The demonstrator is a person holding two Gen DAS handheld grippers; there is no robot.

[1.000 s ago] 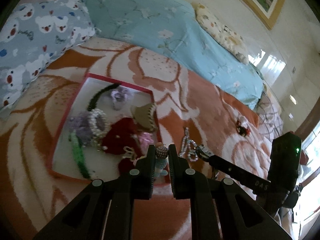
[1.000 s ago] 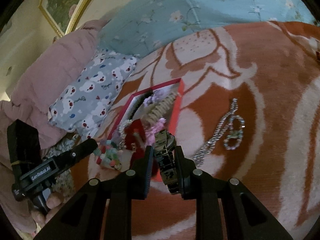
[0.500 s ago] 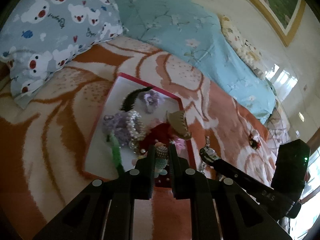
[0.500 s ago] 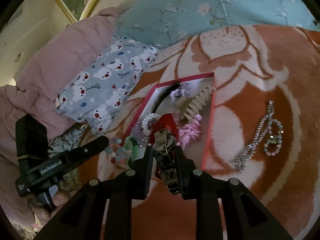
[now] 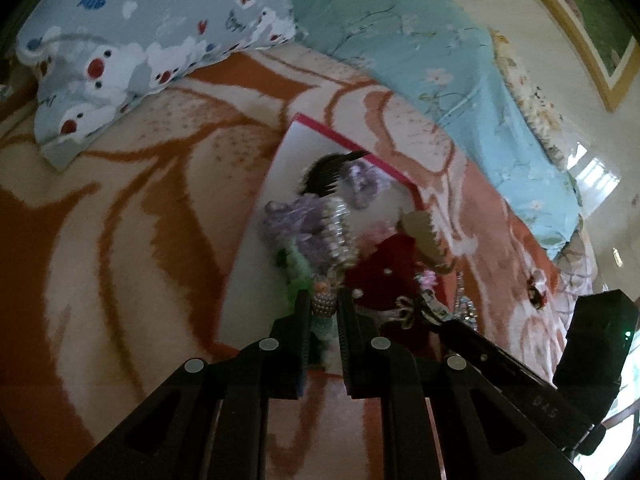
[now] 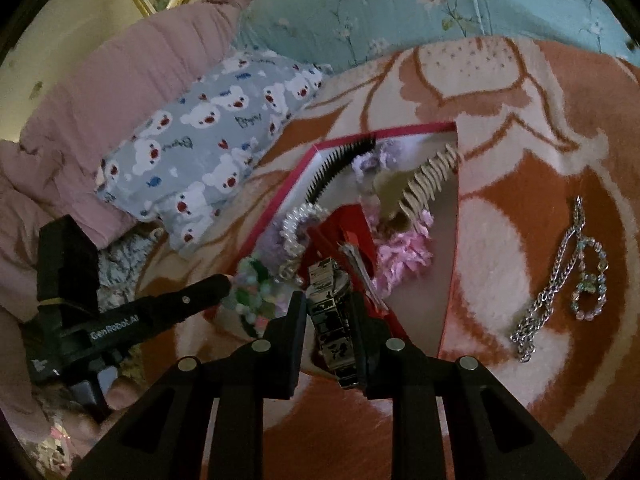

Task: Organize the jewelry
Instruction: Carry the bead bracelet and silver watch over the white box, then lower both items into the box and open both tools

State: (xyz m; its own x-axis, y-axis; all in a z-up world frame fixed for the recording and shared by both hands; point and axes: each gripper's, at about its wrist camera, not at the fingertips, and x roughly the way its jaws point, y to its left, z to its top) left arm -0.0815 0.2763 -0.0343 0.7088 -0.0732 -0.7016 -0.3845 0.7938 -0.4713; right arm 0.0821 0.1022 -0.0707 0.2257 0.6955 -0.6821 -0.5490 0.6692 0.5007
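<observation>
two loads at once: my left tongs (image 5: 323, 306) clench a beaded bracelet (image 5: 323, 303), my right tongs (image 6: 329, 308) a watch (image 6: 332, 316), both over the crowded red box (image 6: 450, 240); releasing early risks snagging or spilling onto the bed (image 6: 500, 400).

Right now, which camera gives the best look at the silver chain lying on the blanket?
The right wrist view: the silver chain lies in full, clear on the blanket right of the red-rimmed box. The left wrist view shows only a blurred bit behind the right gripper.
</observation>
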